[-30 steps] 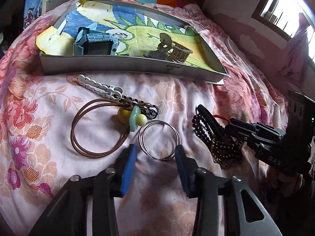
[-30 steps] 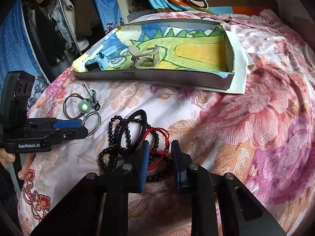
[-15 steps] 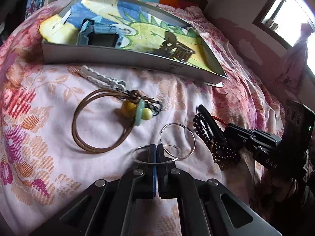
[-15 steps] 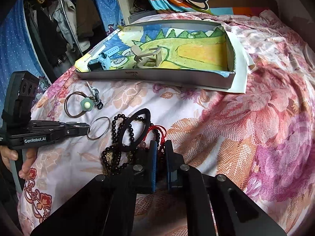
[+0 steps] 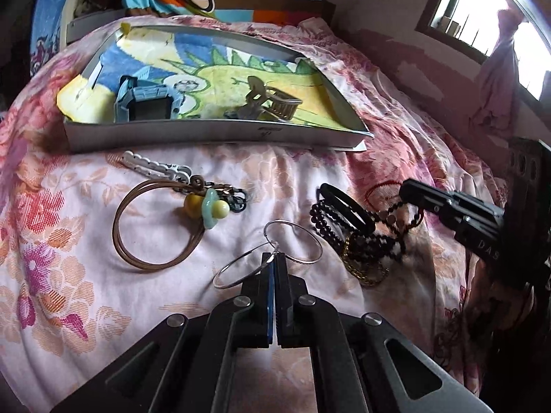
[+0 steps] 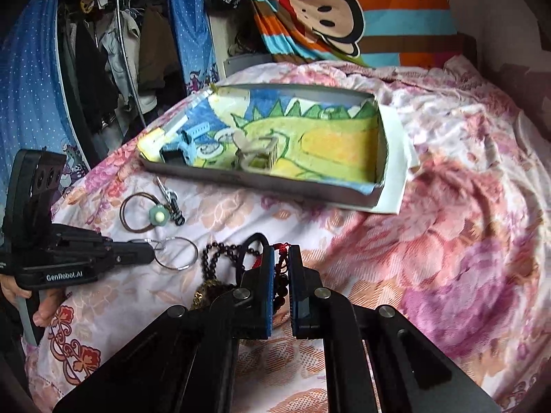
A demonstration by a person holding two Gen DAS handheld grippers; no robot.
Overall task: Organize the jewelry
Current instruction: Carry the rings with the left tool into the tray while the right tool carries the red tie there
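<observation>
Floral bedspread (image 5: 86, 241) is carrying your jewelry: your left hand-held gripper (image 5: 273, 258) is pinching the silver hoops (image 5: 292, 241) tight, your right hand-held gripper (image 6: 280, 258) is clamping narrowly on the red cord bracelet (image 6: 283, 248) beside them.

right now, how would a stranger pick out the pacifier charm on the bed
Start at the shallow tray with the dinosaur drawing on the floral bedspread. Just in front of it lies a brown wire bangle; the pacifier charm sits on its rim, the only pale yellow and mint piece there.
</observation>
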